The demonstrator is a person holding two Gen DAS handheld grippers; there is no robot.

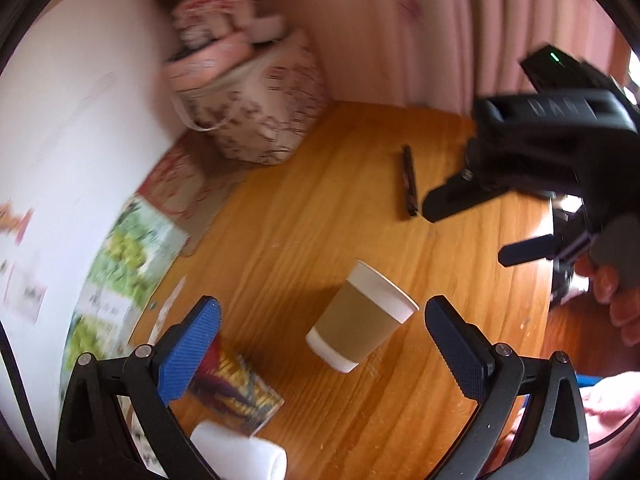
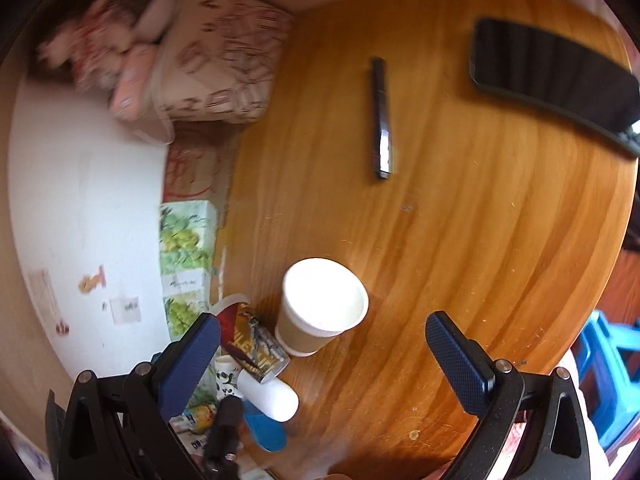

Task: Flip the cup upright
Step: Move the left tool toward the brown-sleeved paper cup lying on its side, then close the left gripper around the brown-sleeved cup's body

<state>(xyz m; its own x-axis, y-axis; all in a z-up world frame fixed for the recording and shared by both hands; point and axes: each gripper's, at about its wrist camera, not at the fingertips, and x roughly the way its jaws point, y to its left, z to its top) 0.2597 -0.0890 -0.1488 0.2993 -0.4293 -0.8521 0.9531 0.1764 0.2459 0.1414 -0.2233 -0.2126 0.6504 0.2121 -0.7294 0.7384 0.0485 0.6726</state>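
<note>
A paper cup (image 1: 362,316) with a brown sleeve and white rim stands on the wooden table (image 1: 360,200), mouth up; the right wrist view looks down into its white mouth (image 2: 324,300). My left gripper (image 1: 322,346) is open, its blue pads either side of the cup and short of it. My right gripper (image 2: 322,356) is open and empty, above and in front of the cup. In the left wrist view the right gripper (image 1: 476,228) hovers at the right, fingers apart.
A dark pen (image 2: 382,120) lies mid-table. A black phone (image 2: 552,80) lies at the far right. A printed bag (image 2: 224,60) and boxes (image 2: 184,248) line the left wall. A colourful can (image 2: 252,348) and a white tube (image 2: 272,398) lie by the cup.
</note>
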